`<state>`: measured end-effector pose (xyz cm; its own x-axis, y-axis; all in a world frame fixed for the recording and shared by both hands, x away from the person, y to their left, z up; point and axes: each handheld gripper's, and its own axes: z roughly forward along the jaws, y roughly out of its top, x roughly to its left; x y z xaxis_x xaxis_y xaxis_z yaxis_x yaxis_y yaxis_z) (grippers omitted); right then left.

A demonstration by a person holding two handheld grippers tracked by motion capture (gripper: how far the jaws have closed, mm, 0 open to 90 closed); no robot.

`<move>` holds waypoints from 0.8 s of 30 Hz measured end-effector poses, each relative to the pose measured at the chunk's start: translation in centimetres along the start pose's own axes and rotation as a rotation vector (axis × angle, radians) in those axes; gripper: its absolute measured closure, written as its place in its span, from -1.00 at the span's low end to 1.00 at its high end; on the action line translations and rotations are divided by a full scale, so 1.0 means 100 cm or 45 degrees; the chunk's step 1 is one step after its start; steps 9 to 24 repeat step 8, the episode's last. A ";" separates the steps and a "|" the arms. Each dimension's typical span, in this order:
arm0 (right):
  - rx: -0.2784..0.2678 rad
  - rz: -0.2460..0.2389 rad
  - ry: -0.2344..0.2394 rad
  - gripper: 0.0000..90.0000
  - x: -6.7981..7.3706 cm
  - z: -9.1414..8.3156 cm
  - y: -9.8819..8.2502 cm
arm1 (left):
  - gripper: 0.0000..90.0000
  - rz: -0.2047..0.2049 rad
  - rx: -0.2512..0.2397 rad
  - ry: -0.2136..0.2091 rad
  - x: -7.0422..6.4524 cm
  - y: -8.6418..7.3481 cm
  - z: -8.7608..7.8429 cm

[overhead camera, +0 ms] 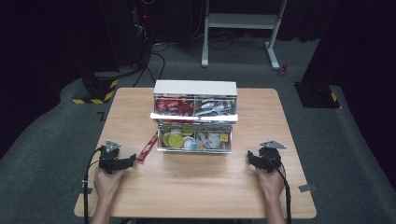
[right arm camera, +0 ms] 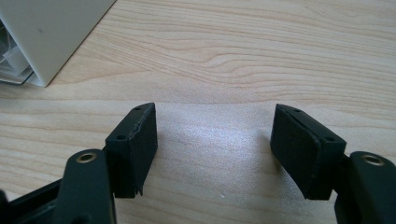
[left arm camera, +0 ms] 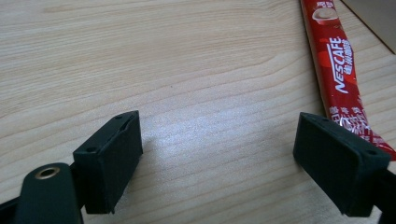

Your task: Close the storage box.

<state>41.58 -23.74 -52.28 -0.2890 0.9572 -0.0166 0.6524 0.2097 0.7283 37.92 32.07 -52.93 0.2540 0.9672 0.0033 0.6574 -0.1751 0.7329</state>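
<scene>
The red Nescafé stick sachet (overhead camera: pixel 150 146) lies flat on the wooden table (overhead camera: pixel 196 196), just left of the organizer's lower front corner, its long axis slanting from near-left to far-right. The white two-tier organizer (overhead camera: pixel 195 87) stands at the table's middle; its upper tier holds red sachets on the left and silvery packets on the right, while the clear lower drawer (overhead camera: pixel 194 150) holds yellow-green and white capsules and small pods. The left gripper (left arm camera: pixel 217 158) rests on the table with jaws wide apart, empty, the sachet's near end just beside one jaw. The right gripper (right arm camera: pixel 215 149) sits right of the organizer, also wide and empty over bare wood.
</scene>
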 end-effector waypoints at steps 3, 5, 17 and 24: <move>0.000 0.000 0.000 -0.30 0.000 0.000 0.000 | -0.65 0.000 0.000 0.000 0.000 0.000 0.000; 0.000 0.001 0.001 -0.30 0.000 0.000 0.000 | -0.65 0.000 0.000 0.000 0.000 0.000 0.000; 0.000 0.001 0.001 -0.30 0.000 0.000 0.000 | -0.65 0.002 0.001 0.000 0.000 0.000 0.000; 0.000 0.001 0.001 -0.30 0.000 0.000 0.000 | -0.65 0.002 0.001 0.000 0.000 0.000 0.000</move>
